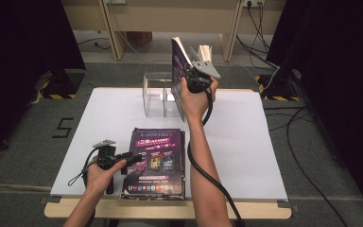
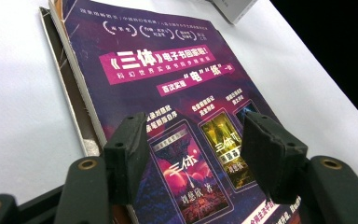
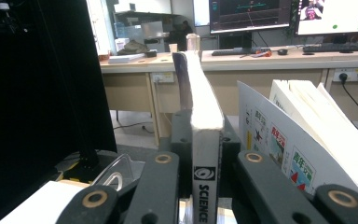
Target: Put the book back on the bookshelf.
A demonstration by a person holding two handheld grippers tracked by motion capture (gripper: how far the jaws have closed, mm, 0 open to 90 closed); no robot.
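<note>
step: filing books | right tool (image 1: 194,71) clamped on book (image 1: 178,56), upright above clear holder (image 1: 157,94) | left tool (image 1: 125,158) apart over stack (image 1: 158,163) on bench | next: we lower book into holder

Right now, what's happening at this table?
A person is sorting books with two handheld grippers. The right gripper is clamped on a purple-covered book, held upright above the clear acrylic holder. The left gripper hovers open over the stack of purple books lying flat on the white board.
</note>
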